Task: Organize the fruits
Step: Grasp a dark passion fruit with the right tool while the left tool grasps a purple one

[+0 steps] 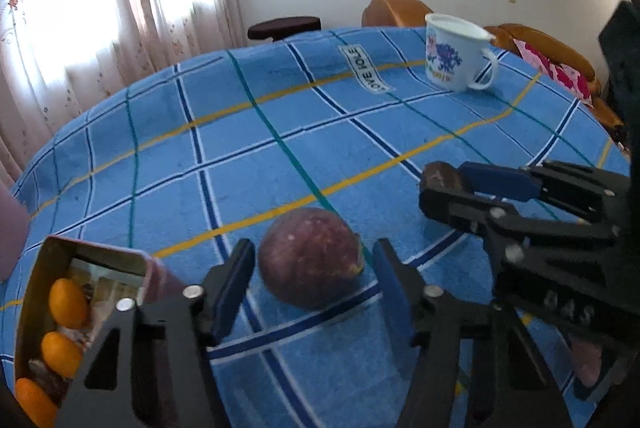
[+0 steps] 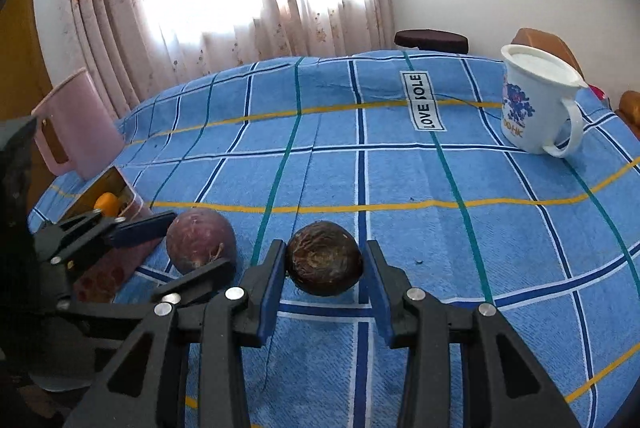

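Left wrist view: the left gripper (image 1: 314, 282) straddles a purple round fruit (image 1: 310, 258) on the blue checked cloth (image 1: 240, 155); both pads stand clear of the skin, so the jaws are apart, not clamped.
Box: a gold-lined box (image 1: 44, 292) at the near left holds small orange fruits (image 1: 68, 302).
Right gripper in this view: the right gripper (image 1: 442, 183) reaches in from the right with a dark fruit (image 1: 440, 177) at its tip.
Cup: a white printed cup (image 1: 456, 53) stands far right, well apart from the fruit.
Right wrist view: the right gripper (image 2: 324, 266) has the dark fruit (image 2: 324, 258) between its pads, both seeming to touch its sides; I judge it clamped on the fruit.
Neighbours: the purple round fruit (image 2: 200, 246) lies just left, between the fingers of the left gripper (image 2: 188, 246); the box (image 2: 108, 201) and a pink mug (image 2: 76, 123) sit further left.
Handling: both fruits look light, rounded and firm-shelled, likely to roll; the purple skin seems smooth and may slip.
Hold: best taken across the widest middle, with gentle pressure.
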The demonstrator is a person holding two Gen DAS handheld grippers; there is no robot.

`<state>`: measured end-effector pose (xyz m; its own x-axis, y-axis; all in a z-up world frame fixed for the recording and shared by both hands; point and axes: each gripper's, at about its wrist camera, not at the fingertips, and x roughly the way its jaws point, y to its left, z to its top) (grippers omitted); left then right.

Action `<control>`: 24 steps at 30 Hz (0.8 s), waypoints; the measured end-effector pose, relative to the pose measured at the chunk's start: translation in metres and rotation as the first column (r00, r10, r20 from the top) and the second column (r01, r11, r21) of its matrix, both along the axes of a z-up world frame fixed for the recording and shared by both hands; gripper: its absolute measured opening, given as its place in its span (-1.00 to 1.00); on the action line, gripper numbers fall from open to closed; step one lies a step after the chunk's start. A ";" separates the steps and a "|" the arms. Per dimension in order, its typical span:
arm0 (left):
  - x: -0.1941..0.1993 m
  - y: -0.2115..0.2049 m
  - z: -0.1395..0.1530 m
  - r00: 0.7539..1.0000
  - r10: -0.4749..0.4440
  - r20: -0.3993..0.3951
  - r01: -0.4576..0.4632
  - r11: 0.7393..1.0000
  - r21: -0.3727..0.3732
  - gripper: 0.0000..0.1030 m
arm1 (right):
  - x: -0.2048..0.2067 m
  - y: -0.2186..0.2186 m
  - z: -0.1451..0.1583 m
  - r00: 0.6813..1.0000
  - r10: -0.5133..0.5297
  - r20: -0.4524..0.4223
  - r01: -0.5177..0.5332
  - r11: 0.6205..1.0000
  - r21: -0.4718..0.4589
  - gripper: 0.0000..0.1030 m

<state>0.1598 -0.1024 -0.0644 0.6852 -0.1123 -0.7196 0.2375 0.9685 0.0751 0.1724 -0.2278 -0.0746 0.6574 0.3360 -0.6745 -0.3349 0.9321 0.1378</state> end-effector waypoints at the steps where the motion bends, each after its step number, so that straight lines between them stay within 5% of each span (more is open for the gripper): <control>1: 0.002 -0.001 -0.002 1.000 0.005 -0.008 -0.005 1.000 0.004 0.09 | 0.000 0.000 0.000 1.000 -0.001 0.000 0.001 1.000 0.002 -0.21; 24: -0.021 0.009 0.015 0.992 0.026 0.121 -0.018 0.997 -0.069 0.03 | -0.021 -0.004 0.015 0.990 0.008 0.139 -0.014 0.999 0.041 -0.21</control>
<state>0.1391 -0.0938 -0.0490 0.7702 -0.1416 -0.6219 0.2090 0.9773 0.0362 0.1517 -0.2316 -0.0591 0.7397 0.3701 -0.5620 -0.3641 0.9225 0.1282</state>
